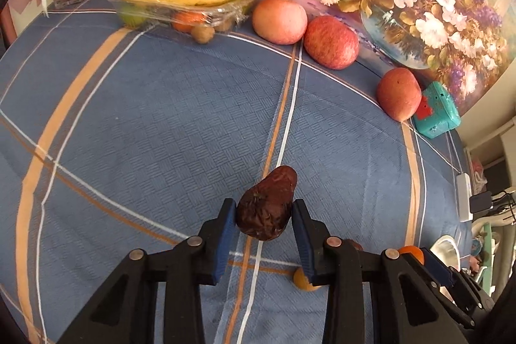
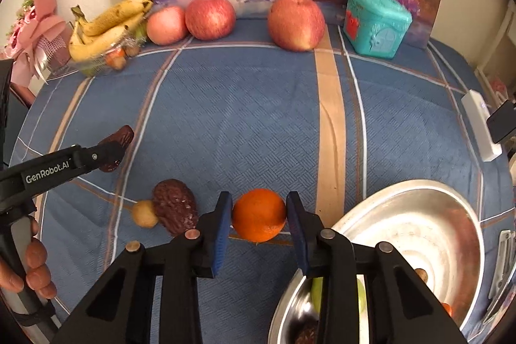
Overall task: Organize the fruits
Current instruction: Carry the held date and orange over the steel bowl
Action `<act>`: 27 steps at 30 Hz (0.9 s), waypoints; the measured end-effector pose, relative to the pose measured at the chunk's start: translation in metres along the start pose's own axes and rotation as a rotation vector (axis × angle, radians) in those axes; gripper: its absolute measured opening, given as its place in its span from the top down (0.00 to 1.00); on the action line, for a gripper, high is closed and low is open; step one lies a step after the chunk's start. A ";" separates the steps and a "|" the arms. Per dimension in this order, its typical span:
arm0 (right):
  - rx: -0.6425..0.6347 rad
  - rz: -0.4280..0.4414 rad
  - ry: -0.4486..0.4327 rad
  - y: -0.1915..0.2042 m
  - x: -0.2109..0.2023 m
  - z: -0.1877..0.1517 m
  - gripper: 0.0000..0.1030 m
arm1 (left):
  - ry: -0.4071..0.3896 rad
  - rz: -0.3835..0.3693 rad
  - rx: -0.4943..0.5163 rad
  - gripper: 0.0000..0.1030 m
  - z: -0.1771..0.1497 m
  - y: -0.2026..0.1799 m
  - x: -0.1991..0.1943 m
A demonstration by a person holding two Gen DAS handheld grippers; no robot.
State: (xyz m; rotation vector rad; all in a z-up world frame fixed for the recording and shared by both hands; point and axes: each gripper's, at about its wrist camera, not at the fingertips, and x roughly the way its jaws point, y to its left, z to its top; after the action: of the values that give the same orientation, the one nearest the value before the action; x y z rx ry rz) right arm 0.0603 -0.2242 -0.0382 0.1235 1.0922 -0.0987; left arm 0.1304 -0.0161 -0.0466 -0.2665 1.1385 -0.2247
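A blue woven cloth with orange and white stripes point(image 2: 258, 118) covers the surface. Along its far edge lie 3 red apples point(image 2: 209, 17), a clear plastic tray point(image 2: 96, 63) at far left and a teal plastic toy house point(image 2: 375, 21) at far right. Near the front lie a wrinkled dark brown date point(image 2: 175, 210) touching a small tan round fruit point(image 2: 144, 213), with a shiny metal bowl point(image 2: 451, 208) at near right.

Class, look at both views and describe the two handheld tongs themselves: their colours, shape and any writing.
Both the left tongs and the right tongs have black plastic frames with triangular cut-outs, round silver rivets and flat blue pads. The right wrist view shows white "GenRobot.AI" lettering on the left one's side. No cables show.
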 end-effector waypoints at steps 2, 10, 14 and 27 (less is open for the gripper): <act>0.004 0.007 -0.004 0.001 -0.005 -0.004 0.65 | 0.000 0.000 -0.009 0.63 -0.003 0.000 -0.006; 0.029 0.024 -0.010 0.005 -0.025 -0.019 0.65 | -0.007 0.015 0.002 0.63 -0.026 -0.007 -0.022; 0.045 0.027 -0.016 0.008 -0.036 -0.026 0.65 | -0.015 -0.005 0.015 0.63 -0.030 -0.016 -0.029; 0.102 0.081 -0.040 0.009 -0.052 -0.034 0.65 | -0.083 0.008 0.098 0.63 -0.030 -0.041 -0.047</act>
State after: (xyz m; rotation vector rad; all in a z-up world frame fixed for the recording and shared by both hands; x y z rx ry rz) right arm 0.0081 -0.2091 -0.0067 0.2558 1.0407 -0.0842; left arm 0.0821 -0.0427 -0.0046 -0.1829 1.0436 -0.2590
